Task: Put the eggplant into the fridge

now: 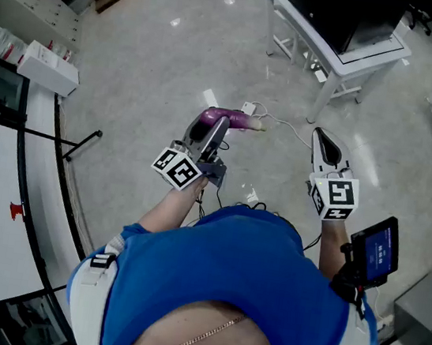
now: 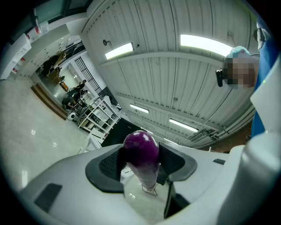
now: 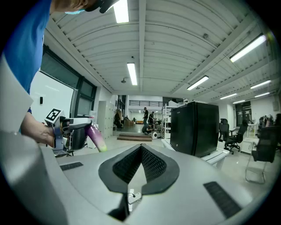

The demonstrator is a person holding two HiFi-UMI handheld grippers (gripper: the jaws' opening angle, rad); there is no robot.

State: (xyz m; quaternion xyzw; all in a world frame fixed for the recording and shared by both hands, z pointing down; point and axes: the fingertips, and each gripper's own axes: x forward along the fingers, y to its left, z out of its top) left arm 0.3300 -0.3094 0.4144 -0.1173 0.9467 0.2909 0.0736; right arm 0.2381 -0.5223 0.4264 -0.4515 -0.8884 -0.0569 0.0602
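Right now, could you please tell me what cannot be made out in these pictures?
Fridge: head view, cut off by the top edge; no view shows its inside.
Eggplant: head view, its near end hidden by the left gripper.
Screen on the right forearm: head view, print too small to read.
People far off: right gripper view, too small.

Head camera steeply down; gripper cameras close behind fingers (image 3: pixel 127 166); eggplant (image 1: pixel 231 119) shared by all three.
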